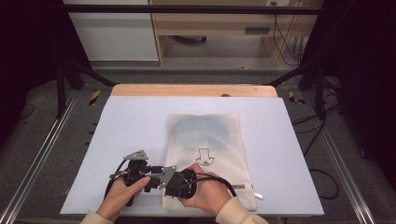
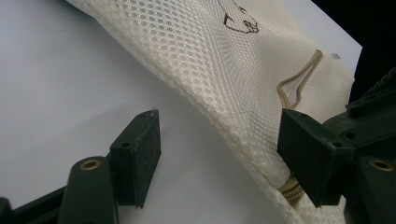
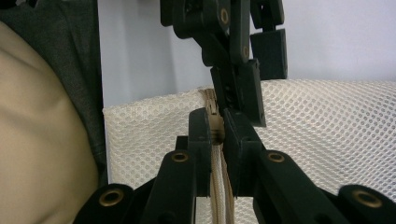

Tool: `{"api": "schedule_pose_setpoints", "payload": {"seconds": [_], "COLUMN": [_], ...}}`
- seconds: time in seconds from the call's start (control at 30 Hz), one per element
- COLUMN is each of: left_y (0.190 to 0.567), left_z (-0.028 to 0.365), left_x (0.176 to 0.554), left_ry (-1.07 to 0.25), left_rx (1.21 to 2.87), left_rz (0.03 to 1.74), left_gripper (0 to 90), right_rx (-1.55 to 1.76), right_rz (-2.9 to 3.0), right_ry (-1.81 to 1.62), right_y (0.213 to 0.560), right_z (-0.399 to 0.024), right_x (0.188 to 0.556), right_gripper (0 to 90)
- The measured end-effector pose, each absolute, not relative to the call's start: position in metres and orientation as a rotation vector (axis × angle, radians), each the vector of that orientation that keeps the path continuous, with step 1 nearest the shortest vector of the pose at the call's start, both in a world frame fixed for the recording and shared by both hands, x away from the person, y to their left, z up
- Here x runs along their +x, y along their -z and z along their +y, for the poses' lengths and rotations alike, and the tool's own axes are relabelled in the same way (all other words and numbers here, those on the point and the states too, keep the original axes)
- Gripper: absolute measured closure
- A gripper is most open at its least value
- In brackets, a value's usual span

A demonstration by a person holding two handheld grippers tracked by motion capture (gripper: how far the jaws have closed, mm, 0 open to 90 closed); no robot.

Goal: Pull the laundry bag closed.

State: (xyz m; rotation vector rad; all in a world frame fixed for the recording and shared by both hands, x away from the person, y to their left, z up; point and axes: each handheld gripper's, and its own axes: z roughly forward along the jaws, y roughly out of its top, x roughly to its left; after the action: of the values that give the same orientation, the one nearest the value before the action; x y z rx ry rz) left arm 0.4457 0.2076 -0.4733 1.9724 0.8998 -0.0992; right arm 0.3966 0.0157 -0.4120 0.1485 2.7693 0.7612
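Observation:
A cream mesh bag lies flat on the white table, with something blue inside its far half and a black printed mark at its middle. My right gripper is shut on the tan zipper at the bag's near left corner. In the high view the right gripper sits over that corner. My left gripper is open, its jaws astride the bag's edge; the left pad rests apart over bare table. From above, the left gripper is just left of the right one.
A tan cord loop lies on the mesh near the zipper end. A small white tag sticks out at the bag's near right corner. A wooden strip borders the table's far edge, and dark frame posts stand at both sides.

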Motion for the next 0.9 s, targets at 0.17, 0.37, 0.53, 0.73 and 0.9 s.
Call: {"api": "schedule_pose_setpoints", "payload": {"seconds": [0.17, 0.37, 0.53, 0.73, 0.9], "left_y": [0.4754, 0.4743, 0.4735, 0.4729, 0.4728], "left_z": [0.2081, 0.2061, 0.2054, 0.2044, 0.2035], "left_x": [0.4472, 0.4458, 0.4451, 0.4447, 0.4445], "left_ry": [0.138, 0.125, 0.121, 0.105, 0.09], "left_rx": [1.956, 1.956, 1.958, 1.958, 1.965], "left_rz": [0.888, 0.872, 0.869, 0.856, 0.842], "left_gripper": [42.0, 61.8, 72.0, 80.4, 83.9], "right_rx": [0.146, 0.149, 0.144, 0.155, 0.159], "right_rz": [2.764, 2.763, 2.76, 2.756, 2.752], "right_ry": [-0.763, -0.759, -0.753, -0.752, -0.752], "right_y": [0.412, 0.4128, 0.4134, 0.4139, 0.4142], "right_z": [0.0163, 0.0161, 0.016, 0.015, 0.0144], "right_x": [0.3964, 0.397, 0.3975, 0.399, 0.4002], "right_gripper": [81.8, 81.8, 81.9, 81.8, 81.9]}}
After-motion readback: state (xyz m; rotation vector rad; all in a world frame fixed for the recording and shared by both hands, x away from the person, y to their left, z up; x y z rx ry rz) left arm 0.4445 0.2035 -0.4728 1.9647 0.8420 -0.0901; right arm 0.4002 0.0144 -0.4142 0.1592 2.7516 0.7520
